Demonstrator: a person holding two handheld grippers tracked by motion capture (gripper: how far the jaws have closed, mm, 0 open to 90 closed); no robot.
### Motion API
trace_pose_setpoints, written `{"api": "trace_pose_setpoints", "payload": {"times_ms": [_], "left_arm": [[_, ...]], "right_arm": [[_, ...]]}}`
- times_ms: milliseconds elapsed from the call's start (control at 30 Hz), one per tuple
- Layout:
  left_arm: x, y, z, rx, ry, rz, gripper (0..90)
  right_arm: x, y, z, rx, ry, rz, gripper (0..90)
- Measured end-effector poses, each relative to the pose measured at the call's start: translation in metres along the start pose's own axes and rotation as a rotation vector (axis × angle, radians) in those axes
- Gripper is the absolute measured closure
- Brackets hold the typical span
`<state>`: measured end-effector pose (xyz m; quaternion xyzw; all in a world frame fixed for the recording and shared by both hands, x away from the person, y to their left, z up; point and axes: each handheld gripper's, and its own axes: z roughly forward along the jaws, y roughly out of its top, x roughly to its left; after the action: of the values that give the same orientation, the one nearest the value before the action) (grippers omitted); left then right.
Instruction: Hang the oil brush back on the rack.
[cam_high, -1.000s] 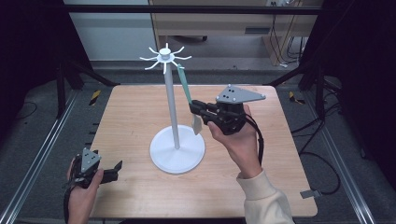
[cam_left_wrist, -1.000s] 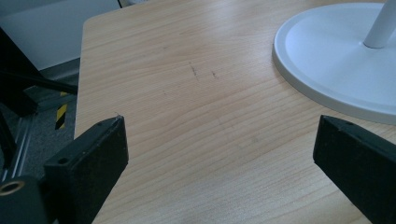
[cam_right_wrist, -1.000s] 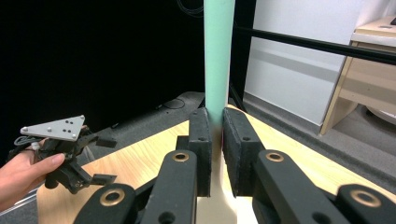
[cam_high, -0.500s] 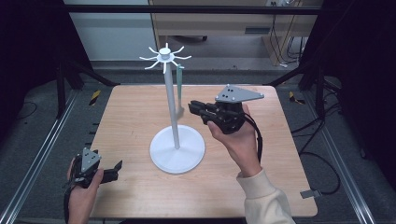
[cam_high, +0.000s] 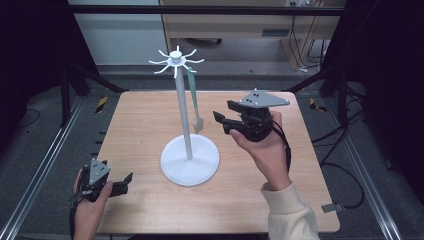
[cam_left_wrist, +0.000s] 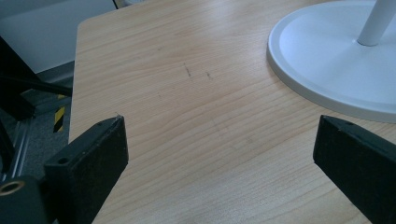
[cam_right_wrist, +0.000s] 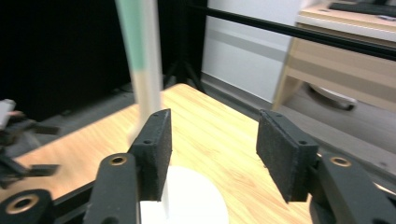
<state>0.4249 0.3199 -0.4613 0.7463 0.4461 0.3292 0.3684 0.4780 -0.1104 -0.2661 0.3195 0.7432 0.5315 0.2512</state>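
Note:
A white stand (cam_high: 190, 160) with a tall pole and a ring of hooks on top rises mid-table. A long green utensil (cam_high: 194, 97) hangs from one hook, just right of the pole, its pale end low above the wood. My right gripper (cam_high: 223, 114) hovers a little to the right of it; its jaws have just been opening and nothing is between them. In the right gripper view the open gripper (cam_right_wrist: 212, 149) faces the blurred utensil (cam_right_wrist: 133, 42) beyond its left jaw. My left gripper (cam_high: 126, 182) rests open at the table's front left, jaws wide (cam_left_wrist: 219, 149) over bare wood.
The wooden table (cam_high: 140, 120) is ringed by a dark frame and floor. The stand's round base (cam_left_wrist: 327, 60) lies just ahead and to the right of the left gripper. A pale cabinet (cam_high: 230, 22) stands behind the table.
The right gripper, shut on the utensil's lower end a second ago, has let go, opened and drawn slightly right. The utensil now hangs straight from its hook. The left hand stayed put.

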Motion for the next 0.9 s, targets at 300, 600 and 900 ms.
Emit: {"api": "trace_pose_setpoints", "payload": {"times_ms": [300, 600, 900], "left_arm": [[0.000, 0.000, 0.000, -0.002, -0.002, -0.002, 2.8], [0.000, 0.000, 0.000, -0.006, -0.002, -0.004, 2.8], [-0.001, 0.001, 0.001, -0.005, -0.007, -0.003, 2.8]], "right_arm": [[-0.018, -0.005, -0.007, -0.013, -0.090, 0.018, 27.5], [-0.039, -0.013, -0.016, -0.030, -0.153, 0.017, 17.2], [-0.062, -0.024, -0.028, -0.046, -0.175, 0.067, 12.5]]}}
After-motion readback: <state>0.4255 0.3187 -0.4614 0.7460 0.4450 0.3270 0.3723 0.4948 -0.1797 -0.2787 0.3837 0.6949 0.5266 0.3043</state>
